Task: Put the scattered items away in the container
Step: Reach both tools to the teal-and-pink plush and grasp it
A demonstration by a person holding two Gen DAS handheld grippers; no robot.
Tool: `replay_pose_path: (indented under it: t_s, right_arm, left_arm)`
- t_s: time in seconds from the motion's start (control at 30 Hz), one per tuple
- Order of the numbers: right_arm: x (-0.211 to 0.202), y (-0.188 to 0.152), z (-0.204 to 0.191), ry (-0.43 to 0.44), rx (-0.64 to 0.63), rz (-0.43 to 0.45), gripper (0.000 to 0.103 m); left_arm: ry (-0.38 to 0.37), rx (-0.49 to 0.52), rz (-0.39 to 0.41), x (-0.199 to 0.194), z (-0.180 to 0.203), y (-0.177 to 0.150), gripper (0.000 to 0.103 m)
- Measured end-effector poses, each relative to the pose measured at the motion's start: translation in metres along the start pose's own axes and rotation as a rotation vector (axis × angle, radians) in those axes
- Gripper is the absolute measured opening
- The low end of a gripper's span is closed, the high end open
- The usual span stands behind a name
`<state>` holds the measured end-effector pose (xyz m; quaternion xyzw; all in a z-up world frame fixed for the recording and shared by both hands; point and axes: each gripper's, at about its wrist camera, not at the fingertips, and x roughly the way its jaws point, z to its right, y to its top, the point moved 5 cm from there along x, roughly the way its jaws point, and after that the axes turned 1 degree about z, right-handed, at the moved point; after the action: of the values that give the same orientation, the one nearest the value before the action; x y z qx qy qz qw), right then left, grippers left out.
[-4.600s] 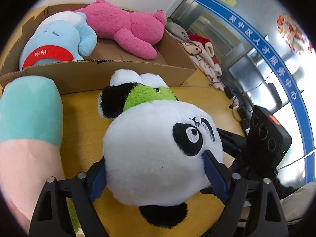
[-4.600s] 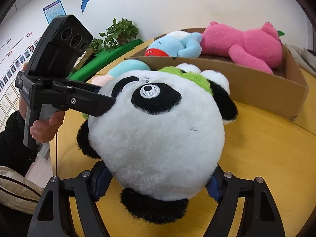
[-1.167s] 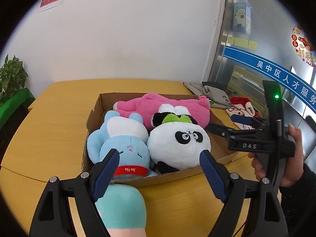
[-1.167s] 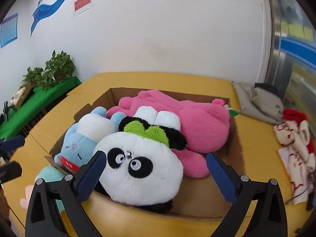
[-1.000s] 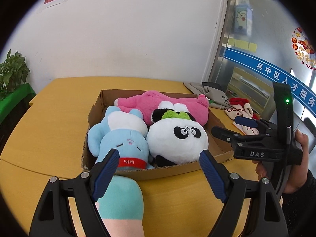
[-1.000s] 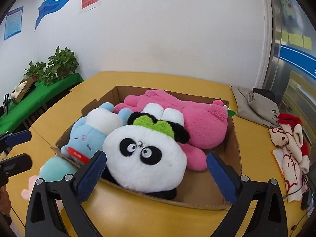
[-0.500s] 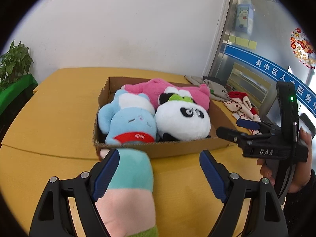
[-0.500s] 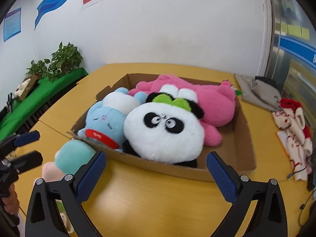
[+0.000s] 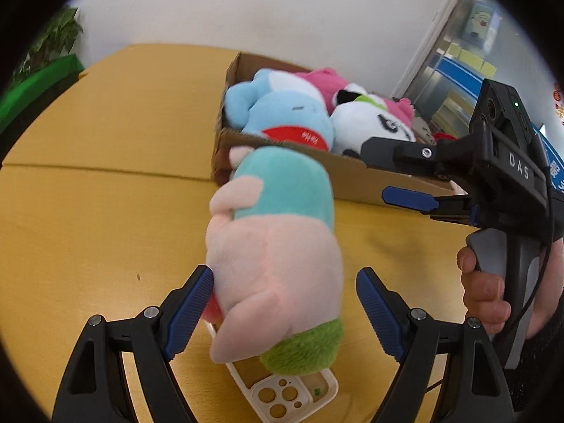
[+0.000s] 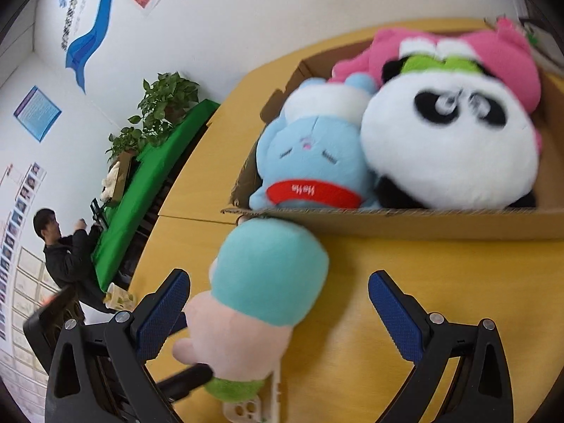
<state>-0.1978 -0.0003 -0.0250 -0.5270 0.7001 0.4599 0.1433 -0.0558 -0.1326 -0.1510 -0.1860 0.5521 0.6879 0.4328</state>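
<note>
Plush toy (image 9: pixel 278 243) lies lengthwise, teal end against cardboard box (image 9: pixel 352 179); left gripper (image 9: pixel 285 312) fingers spread around it, right gripper (image 10: pixel 278 312) likewise.

A teal, pink and green plush (image 9: pixel 278 246) lies centre-frame on the table, its teal end against the toy-filled cardboard box (image 9: pixel 352 176) above it.
</note>
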Motion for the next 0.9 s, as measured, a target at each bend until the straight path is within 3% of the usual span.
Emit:
replay_pose_path:
  t_s: [0.23, 0.43, 0.47, 0.6, 0.9]
  right_arm:
    - [0.051, -0.012, -0.001, 0.011, 0.101, -0.085, 0.102]
    - [0.077, -0.018, -0.014, 0.045, 0.094, -0.128, 0.097]
    - [0.079, -0.019, -0.015, 0.047, 0.083, -0.127, 0.092]
    - [0.078, -0.018, -0.019, 0.057, 0.036, -0.126, 0.079]
    - [0.05, -0.019, -0.02, 0.059, -0.025, -0.091, 0.07]
  left_arm:
    - [0.09, 0.088, -0.016, 0.007, 0.005, -0.011, 0.084]
    - [0.119, 0.125, -0.037, 0.011, 0.009, -0.013, 0.083]
    - [0.121, 0.129, -0.039, 0.012, 0.008, -0.013, 0.08]
    - [0.098, 0.106, -0.046, 0.009, 0.004, -0.012, 0.071]
    - [0.091, 0.131, -0.031, -0.007, 0.026, -0.01, 0.062]
